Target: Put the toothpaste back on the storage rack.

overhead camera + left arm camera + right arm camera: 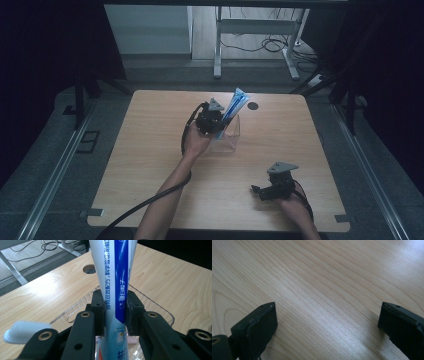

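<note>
The left gripper (pixel 216 121) has its jaws closed on a blue and white toothpaste tube (pixel 235 106), which stands tilted with its lower end inside a clear plastic box (pixel 230 136) near the middle of the wooden table (pixel 150 160). I judge that the placing of the tube into the box is almost done: the tube is already in the box, but the gripper is not yet opened, and the release and the lifting away are left. The right gripper (pixel 256 190) rests low near the front edge of the table, well apart from the box, with its jaws wide apart and nothing between them. The high view gives the whole layout of both hands. The left gripper view adds details: the pads (pixel 98 312) press the tube (pixel 117 290) from both sides, and a white toothbrush head (pixel 25 331) lies at the left of the box rim (pixel 75 307). The right gripper view shows bare wood between its jaws.
</note>
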